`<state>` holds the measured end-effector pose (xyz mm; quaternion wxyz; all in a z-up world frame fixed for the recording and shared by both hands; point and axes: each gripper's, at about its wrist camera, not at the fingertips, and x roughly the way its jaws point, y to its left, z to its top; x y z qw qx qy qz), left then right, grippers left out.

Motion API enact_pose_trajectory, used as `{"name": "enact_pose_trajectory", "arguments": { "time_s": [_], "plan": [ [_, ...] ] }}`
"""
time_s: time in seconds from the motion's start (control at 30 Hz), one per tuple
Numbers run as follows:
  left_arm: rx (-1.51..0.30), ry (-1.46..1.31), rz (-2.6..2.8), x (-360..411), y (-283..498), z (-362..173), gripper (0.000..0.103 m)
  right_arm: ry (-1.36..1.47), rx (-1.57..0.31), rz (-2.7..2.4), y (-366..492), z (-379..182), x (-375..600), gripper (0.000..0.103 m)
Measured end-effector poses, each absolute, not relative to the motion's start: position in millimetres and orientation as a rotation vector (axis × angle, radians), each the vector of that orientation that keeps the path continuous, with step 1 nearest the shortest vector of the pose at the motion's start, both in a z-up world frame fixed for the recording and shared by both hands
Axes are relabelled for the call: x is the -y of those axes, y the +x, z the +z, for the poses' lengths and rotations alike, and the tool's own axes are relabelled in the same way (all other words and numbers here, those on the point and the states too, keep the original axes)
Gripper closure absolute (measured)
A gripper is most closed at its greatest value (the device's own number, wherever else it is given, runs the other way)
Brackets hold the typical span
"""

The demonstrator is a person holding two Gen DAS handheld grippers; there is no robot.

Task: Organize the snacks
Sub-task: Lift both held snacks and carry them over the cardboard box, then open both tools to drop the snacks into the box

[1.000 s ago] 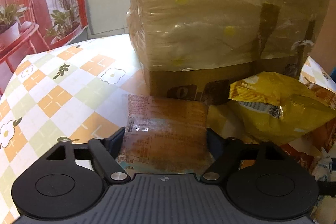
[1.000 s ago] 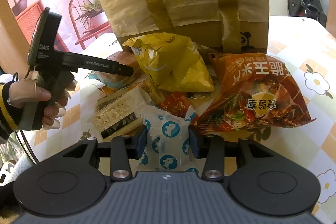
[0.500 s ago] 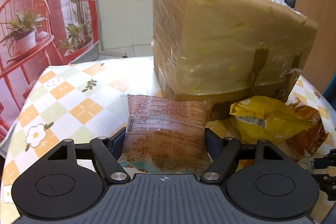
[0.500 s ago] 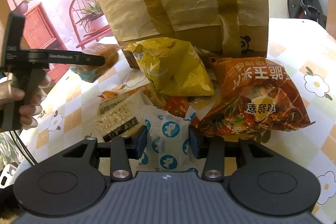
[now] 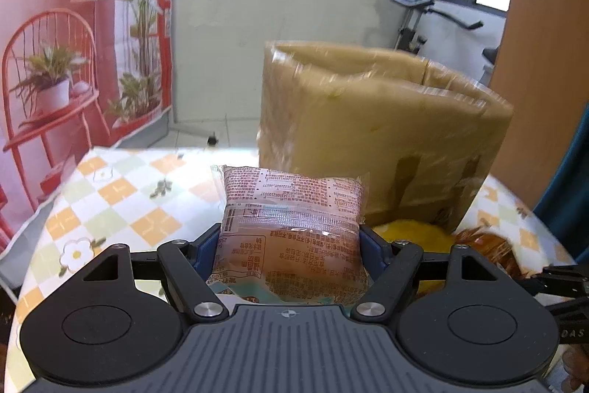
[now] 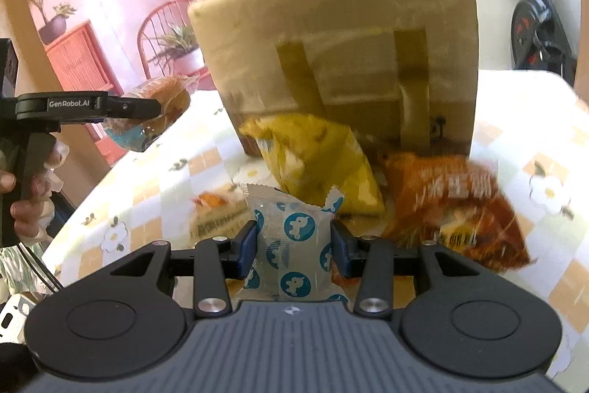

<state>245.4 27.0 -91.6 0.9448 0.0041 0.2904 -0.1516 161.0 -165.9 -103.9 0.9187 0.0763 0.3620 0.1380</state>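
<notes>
My left gripper (image 5: 289, 245) is shut on a clear-wrapped brown bread packet (image 5: 291, 231) and holds it in the air, near the rim height of the tall plastic-wrapped cardboard box (image 5: 371, 135). The packet also shows in the right wrist view (image 6: 162, 109), held left of the box (image 6: 342, 54). My right gripper (image 6: 292, 245) is shut on a white packet with blue round prints (image 6: 291, 242), raised above the table.
On the flowered checked tablecloth (image 6: 154, 179) in front of the box lie a yellow chip bag (image 6: 313, 157), an orange snack bag (image 6: 456, 205) and a cracker pack (image 6: 217, 223). An exercise bike (image 6: 541, 17) stands behind the table.
Both grippers have risen with their packets. The left one has lifted the bread packet from the table to about box-top height; the right one has lifted the blue-print packet off the pile.
</notes>
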Motion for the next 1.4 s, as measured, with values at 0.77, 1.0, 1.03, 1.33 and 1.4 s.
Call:
{"name": "enact_pose_trajectory", "arguments": {
  "time_s": [0.77, 1.0, 1.03, 1.33, 1.4],
  "plan": [
    [-0.384, -0.010, -0.356, 47.2, 292.2, -13.2, 0.025, 0.041, -0.364, 0.227, 227.9, 18.3, 194.1, 0.059],
    [-0.417, 0.009, -0.330, 61.8, 340.7, -16.6, 0.025, 0.032, -0.357, 0.219, 272.2, 19.4, 202.3, 0.059],
    [-0.424, 0.012, -0.327, 63.8, 348.1, -17.4, 0.025, 0.035, -0.359, 0.216, 279.5, 18.8, 203.8, 0.059],
    [-0.488, 0.037, -0.316, 70.4, 391.2, -25.9, 0.025, 0.056, -0.392, 0.186, 331.5, 1.2, 216.4, 0.059],
    [-0.499, 0.059, -0.311, 72.7, 396.4, -29.2, 0.025, 0.061, -0.408, 0.178, 337.8, -5.4, 219.1, 0.059]
  ]
}}
